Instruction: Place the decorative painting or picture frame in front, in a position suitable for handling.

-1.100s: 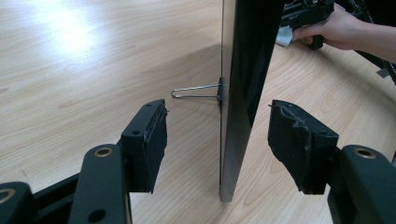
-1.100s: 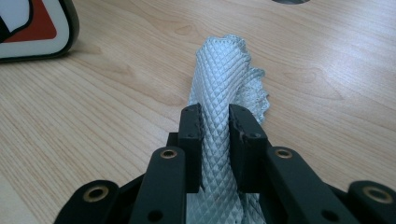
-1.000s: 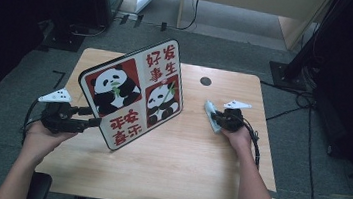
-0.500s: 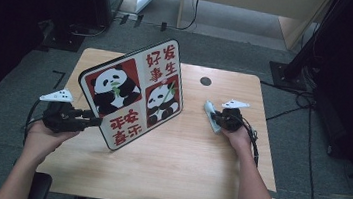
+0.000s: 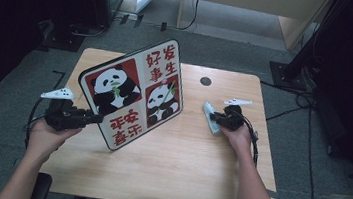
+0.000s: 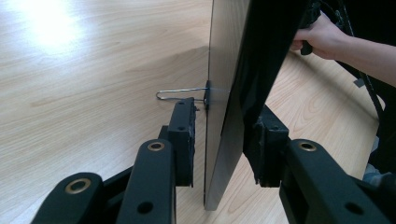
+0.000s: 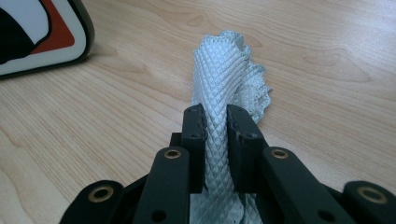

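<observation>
While the flat rounded-corner panel printed with two pandas and red characters (image 5: pixel 132 92) stands tilted on its lower edge at the left-centre of the pale wooden surface (image 5: pixel 192 166), the left tool (image 5: pixel 93 118) holds it by the lower left edge; in the left gripper view the jaws straddle the thin board (image 6: pixel 222 93), the right pad looking pressed on its dark face and the left pad close to or touching its pale back, beside a wire stand loop (image 6: pixel 180 92). Item two: a pale blue-grey diamond-textured cloth (image 7: pixel 224 84), bunched and pinched between the narrow jaws of the right tool (image 7: pixel 215 140), lying on the surface just right of the panel and apart from it (image 5: pixel 211 117). Step in hand, as judged: panel steadied, cloth gripped, wiping not yet begun. Next move calls for carrying the cloth leftward and up to the printed face, with the left tool firm so the panel does not tip or slide under the pressure.
</observation>
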